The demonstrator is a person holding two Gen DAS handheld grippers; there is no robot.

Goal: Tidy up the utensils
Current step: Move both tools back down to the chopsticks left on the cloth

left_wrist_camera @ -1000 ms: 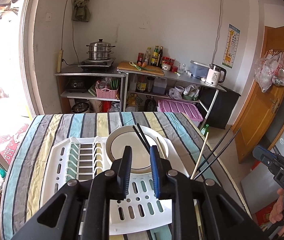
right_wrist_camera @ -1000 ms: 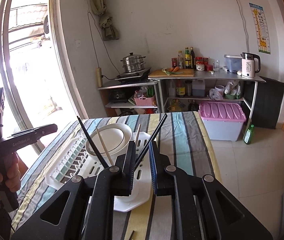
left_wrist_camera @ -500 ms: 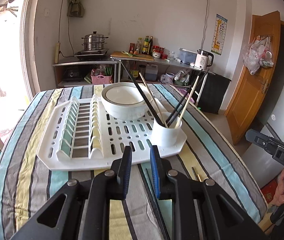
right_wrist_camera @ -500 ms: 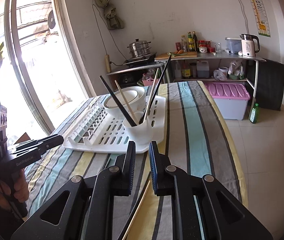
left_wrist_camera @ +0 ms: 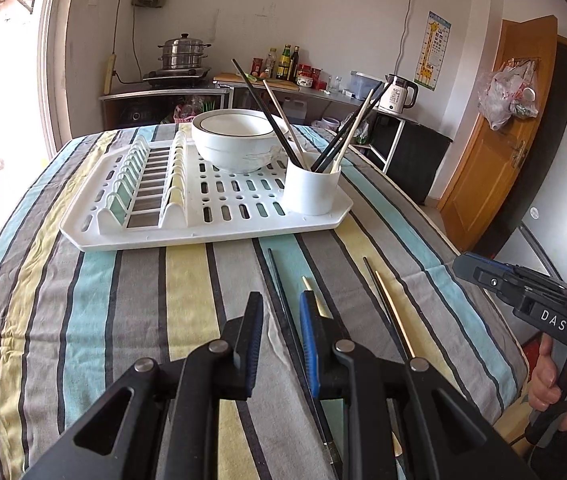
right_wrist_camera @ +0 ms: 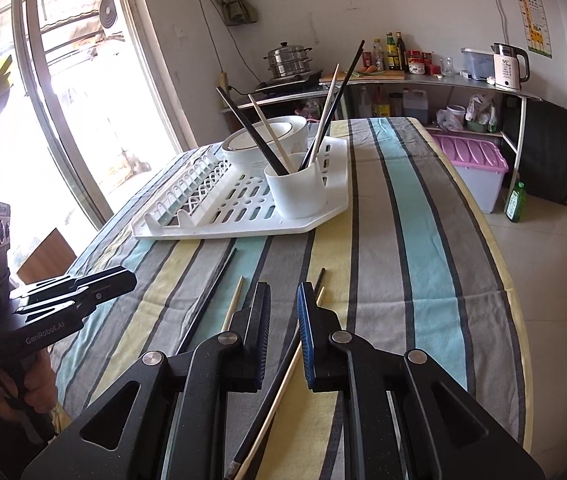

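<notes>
The striped bench [left_wrist_camera: 83, 320] carries a white drying rack [left_wrist_camera: 203, 224] toward its far edge, whose holder cup [left_wrist_camera: 312, 192] already has chopsticks. Loose chopsticks [right_wrist_camera: 279, 376] lie at the near edge, long axes running away, directly between the right gripper's [right_wrist_camera: 283, 332] parted, empty jaws. The left gripper [left_wrist_camera: 281, 340] is likewise open over a dark chopstick [left_wrist_camera: 283, 300].

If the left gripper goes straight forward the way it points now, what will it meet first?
Probably the black chopstick lying on the striped tablecloth, which runs between the open fingers of the left gripper. Beyond it stands the white drying rack. Depth is unclear, so the gripper might pass above the chopstick.
</notes>
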